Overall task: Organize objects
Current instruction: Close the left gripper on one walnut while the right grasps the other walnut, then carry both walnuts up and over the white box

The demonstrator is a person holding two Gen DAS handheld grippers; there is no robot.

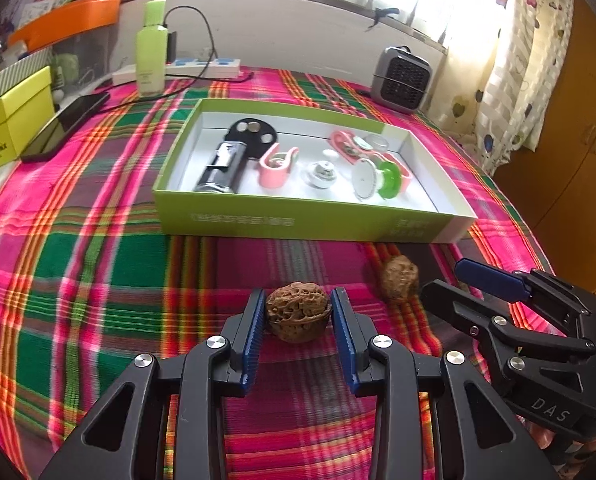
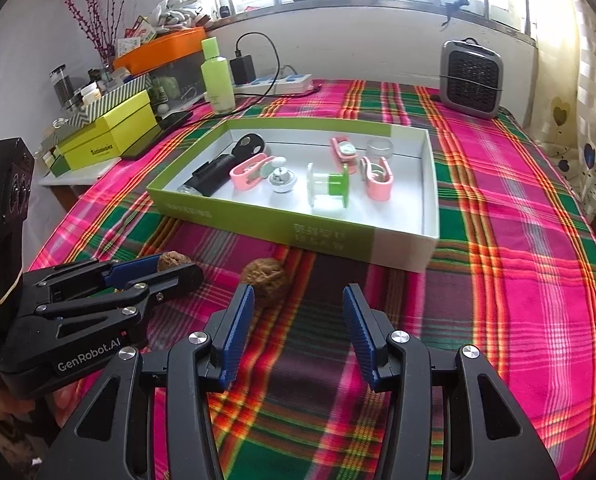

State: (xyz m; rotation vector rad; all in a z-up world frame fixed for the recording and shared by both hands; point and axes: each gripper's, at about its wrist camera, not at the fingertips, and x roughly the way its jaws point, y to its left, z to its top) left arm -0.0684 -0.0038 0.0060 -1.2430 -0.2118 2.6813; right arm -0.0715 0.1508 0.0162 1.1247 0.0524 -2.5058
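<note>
Two brown walnuts lie on the plaid cloth in front of a shallow green box. My left gripper is open with its blue pads on either side of the near walnut, close to it. The second walnut lies to its right. My right gripper is open and empty; that second walnut sits just beyond its left finger. The near walnut shows between the left gripper's fingers. The box holds a flashlight, pink clips, a green spool and small pieces.
A green bottle, a power strip with a cable and a small grey heater stand at the back. A phone and yellow-green boxes lie at the left. Curtains hang at the right.
</note>
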